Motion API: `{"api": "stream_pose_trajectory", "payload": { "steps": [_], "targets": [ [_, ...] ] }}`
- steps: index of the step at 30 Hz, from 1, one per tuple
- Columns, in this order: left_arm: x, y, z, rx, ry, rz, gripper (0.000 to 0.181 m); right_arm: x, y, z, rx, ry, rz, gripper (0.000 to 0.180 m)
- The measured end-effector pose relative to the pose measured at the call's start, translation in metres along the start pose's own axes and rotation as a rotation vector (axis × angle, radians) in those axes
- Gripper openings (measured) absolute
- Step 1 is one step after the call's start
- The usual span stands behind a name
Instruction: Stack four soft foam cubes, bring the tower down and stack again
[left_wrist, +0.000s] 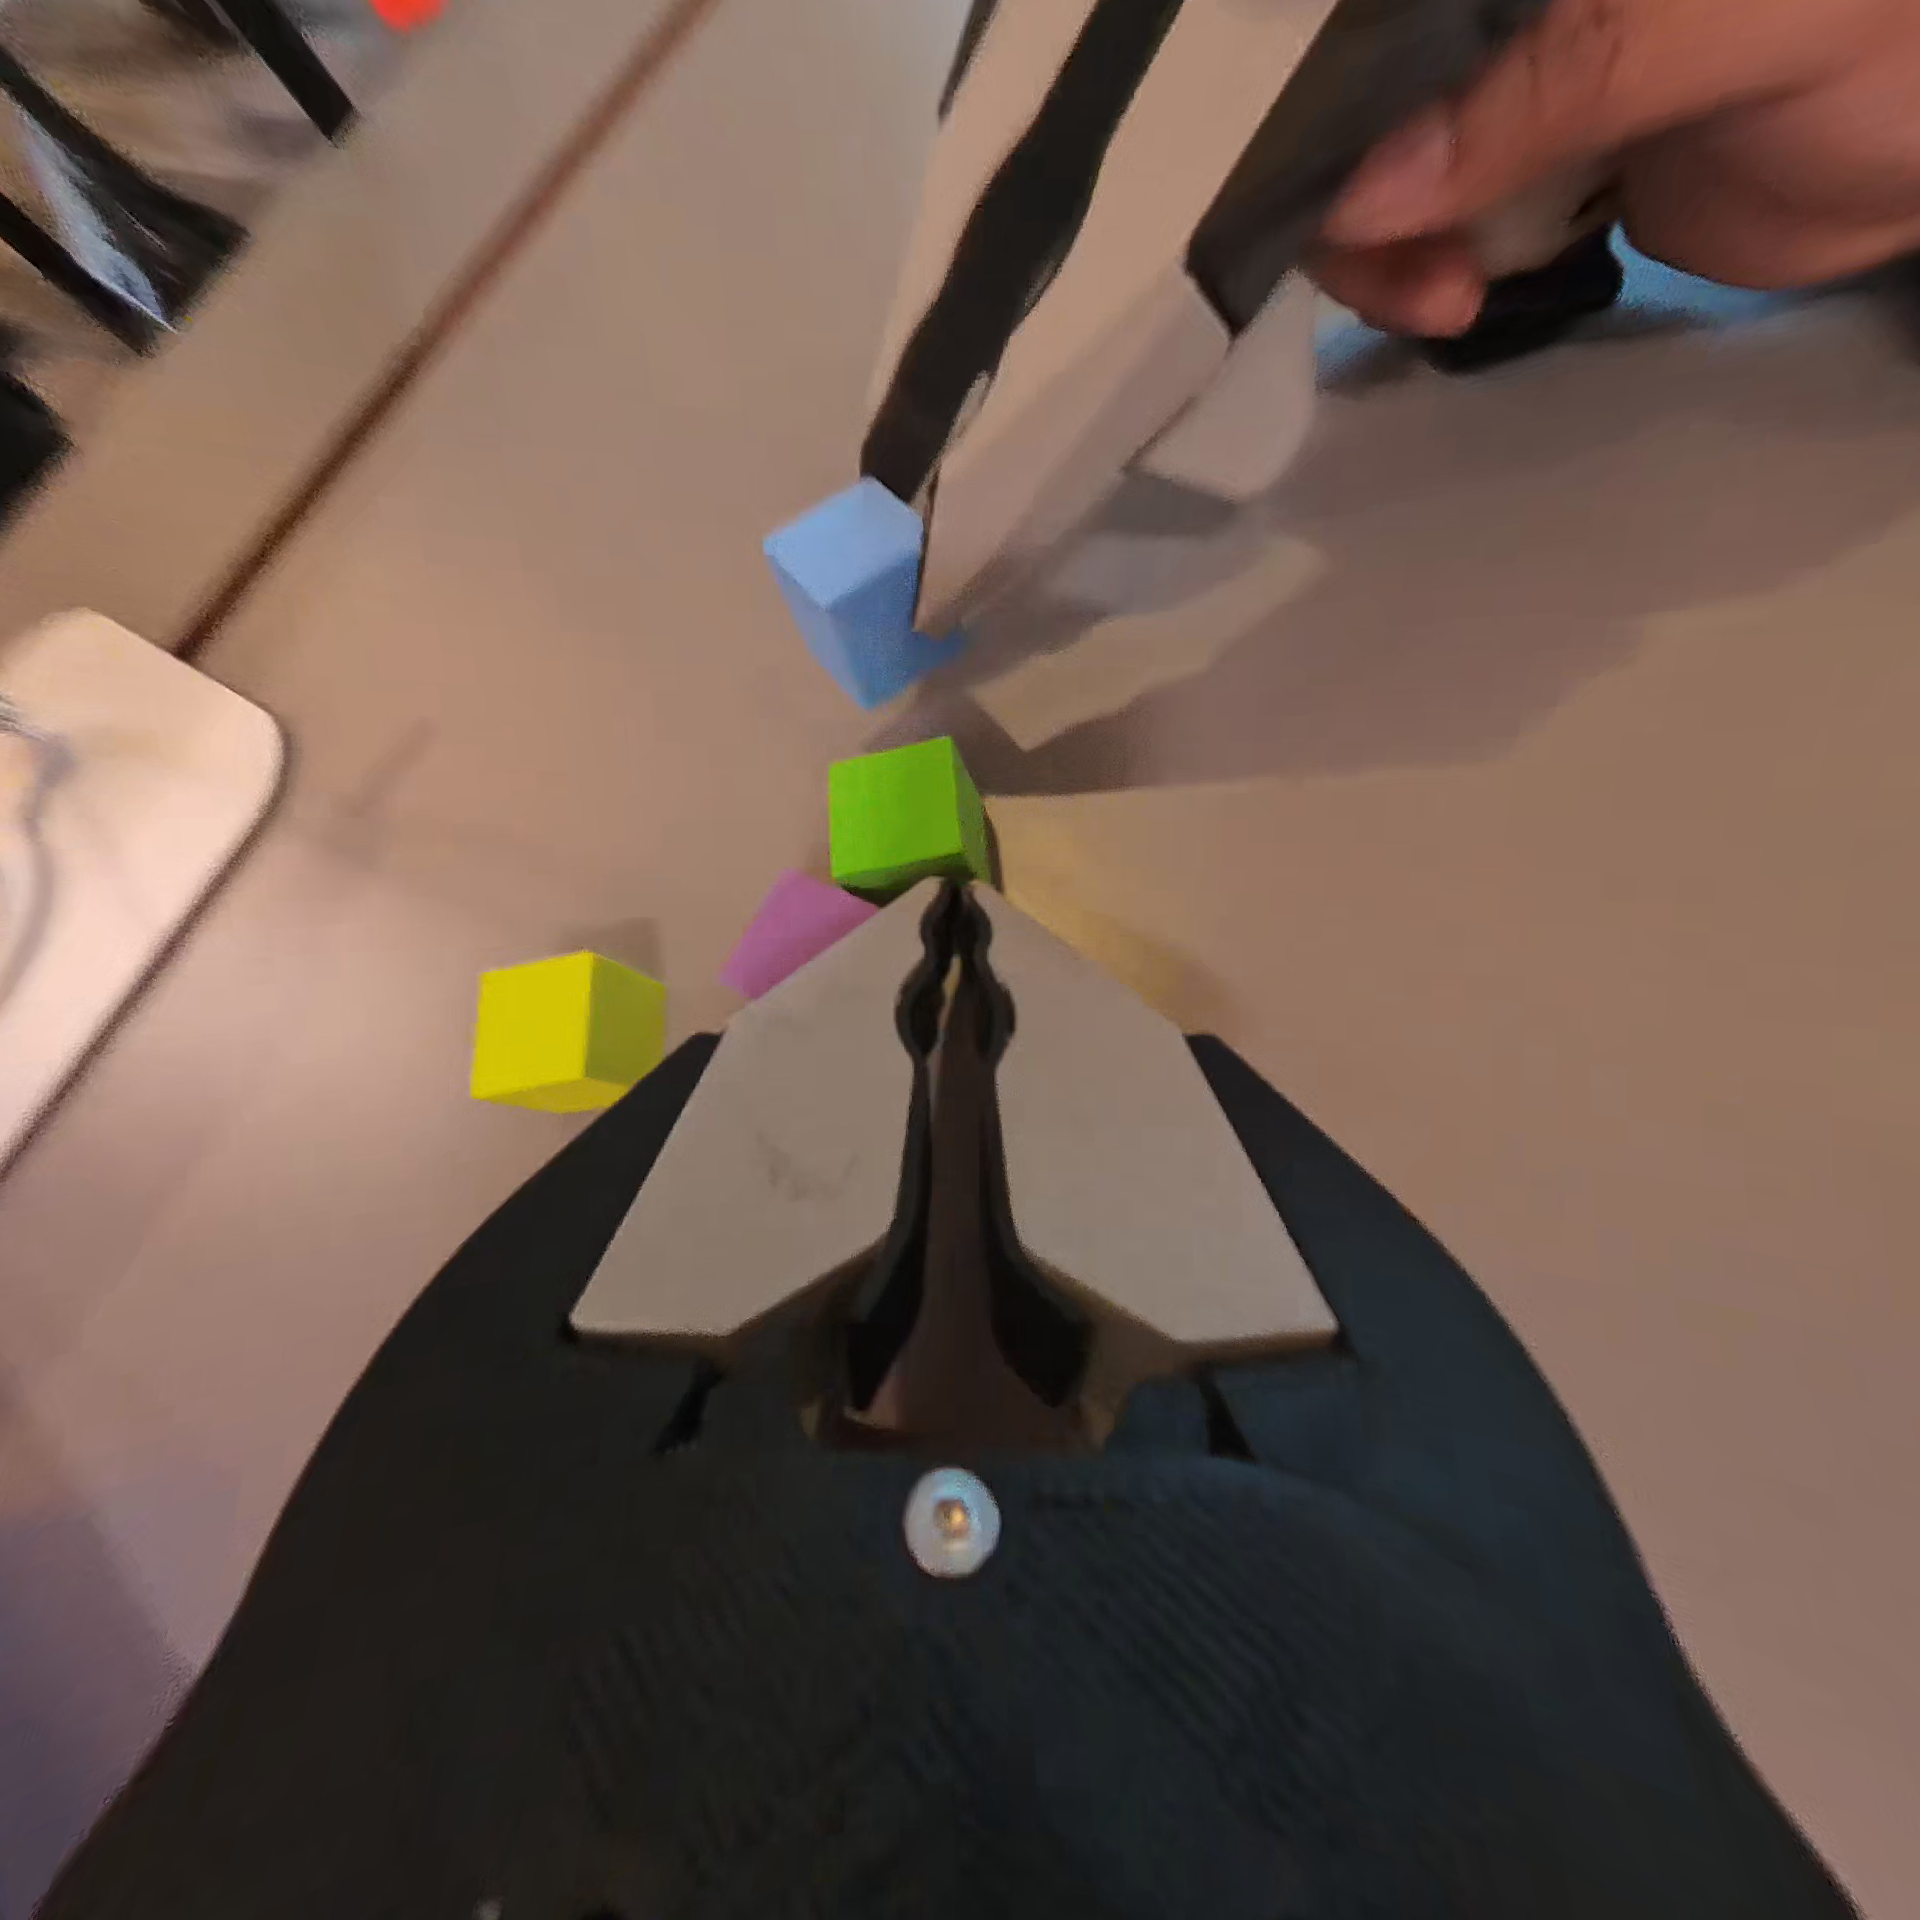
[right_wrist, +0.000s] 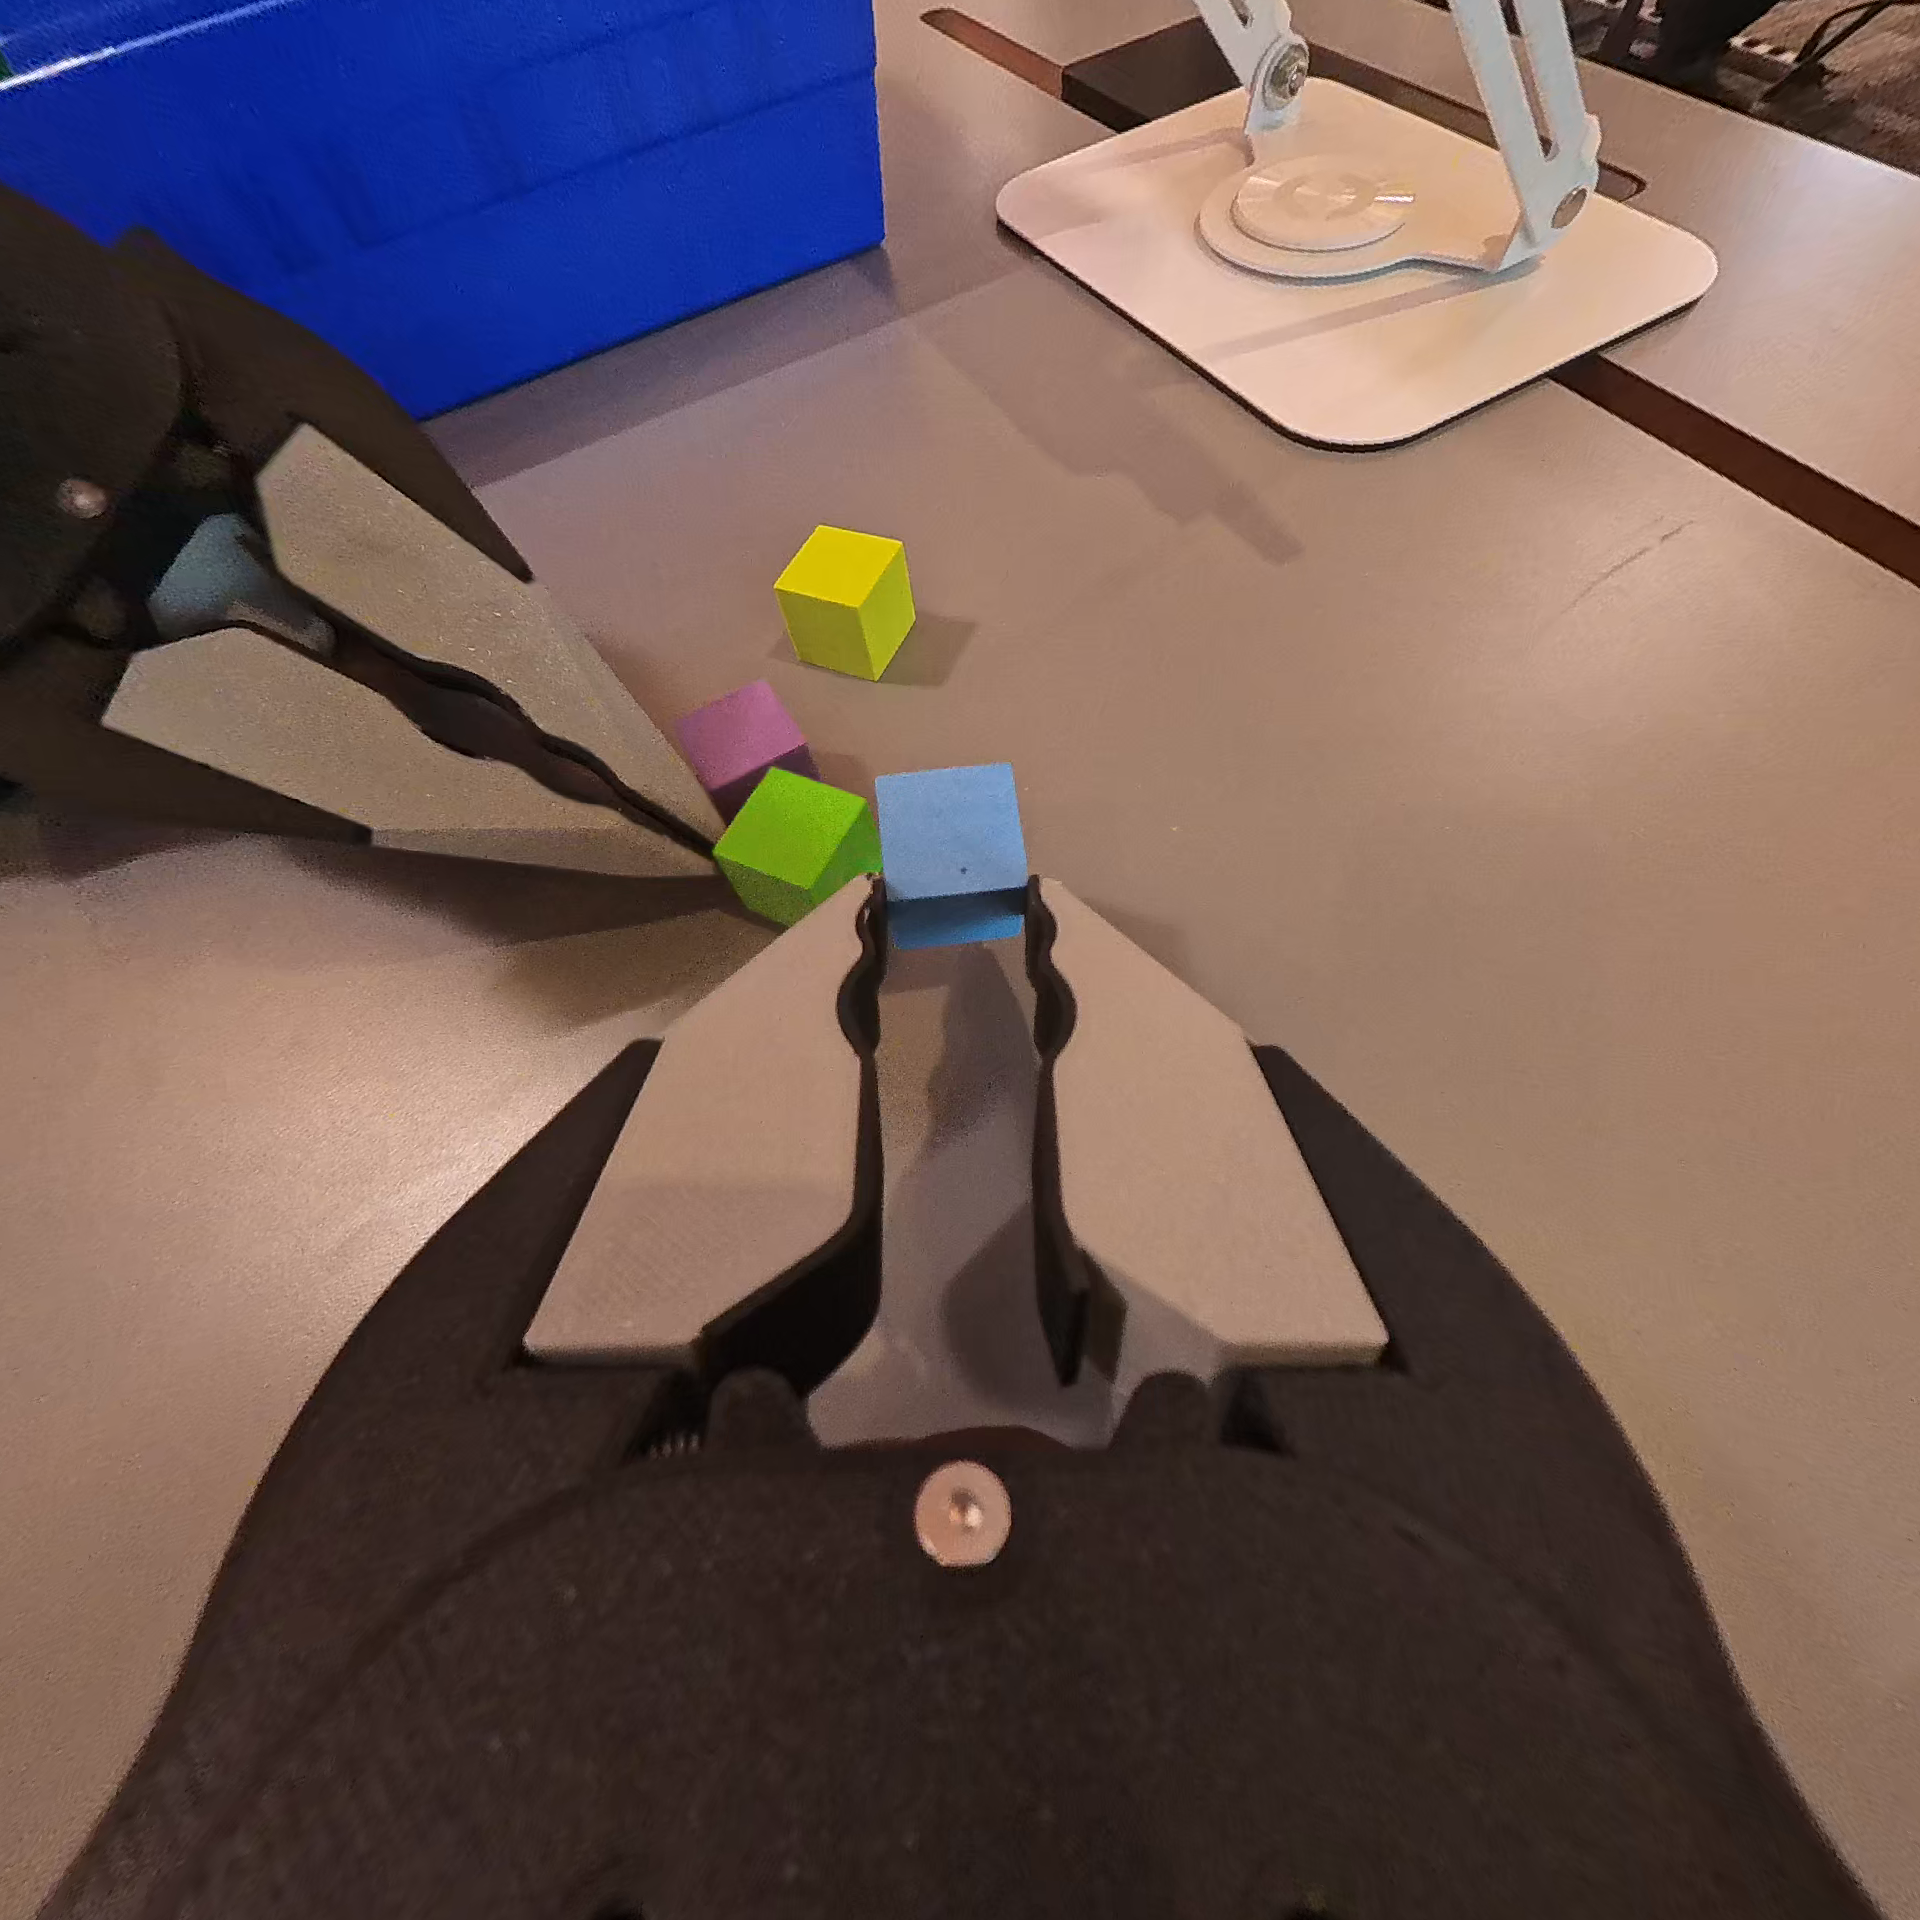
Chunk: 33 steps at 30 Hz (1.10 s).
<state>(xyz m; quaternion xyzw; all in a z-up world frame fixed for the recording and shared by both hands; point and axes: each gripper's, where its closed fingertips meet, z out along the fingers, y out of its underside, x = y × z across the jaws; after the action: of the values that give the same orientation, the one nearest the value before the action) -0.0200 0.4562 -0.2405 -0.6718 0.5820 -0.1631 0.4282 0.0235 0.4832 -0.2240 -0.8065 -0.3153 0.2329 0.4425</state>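
My right gripper (right_wrist: 952, 902) is shut on a blue foam cube (right_wrist: 951, 836) and holds it at its fingertips, just above the table; it also shows in the left wrist view (left_wrist: 847, 582). My left gripper (left_wrist: 951, 899) is shut with nothing between its pads, its tips touching a green cube (left_wrist: 902, 816) on the table. In the right wrist view the green cube (right_wrist: 795, 842) sits beside the blue one. A purple cube (right_wrist: 740, 732) lies just behind the green one, partly hidden by my left fingers (left_wrist: 795, 930). A yellow cube (right_wrist: 844, 601) stands apart, farther off.
A blue bin (right_wrist: 468, 177) stands at the far left of the grey table (right_wrist: 1455, 831). A white stand with a flat base (right_wrist: 1371, 270) sits at the far right. A person's hand (left_wrist: 1662, 145) holds the right gripper. My hands' fingertips stand some 6 cm from each other.
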Motion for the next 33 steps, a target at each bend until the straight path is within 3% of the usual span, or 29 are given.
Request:
{"api": "stream_pose_trajectory", "payload": {
  "steps": [5, 9, 15, 23, 33],
  "targets": [
    [-0.021, -0.007, -0.006, 0.056, -0.136, -0.038, 0.0, 0.0, -0.002, -0.002, 0.019, -0.012, 0.015, 0.024],
    [-0.024, -0.009, -0.011, 0.096, -0.077, -0.123, 0.001, -0.013, -0.005, -0.006, 0.048, -0.088, -0.013, 0.024],
    [-0.028, -0.011, -0.018, 0.155, -0.002, -0.237, 0.017, -0.06, -0.009, -0.023, 0.12, -0.346, -0.132, 0.024],
    [-0.028, -0.004, -0.016, 0.115, 0.038, -0.276, 0.023, -0.09, 0.013, -0.015, -0.027, -0.449, -0.212, 0.024],
    [-0.026, -0.002, -0.014, 0.092, 0.036, -0.262, 0.025, -0.102, 0.04, -0.002, -0.191, -0.406, -0.336, 0.024]
  ]
}}
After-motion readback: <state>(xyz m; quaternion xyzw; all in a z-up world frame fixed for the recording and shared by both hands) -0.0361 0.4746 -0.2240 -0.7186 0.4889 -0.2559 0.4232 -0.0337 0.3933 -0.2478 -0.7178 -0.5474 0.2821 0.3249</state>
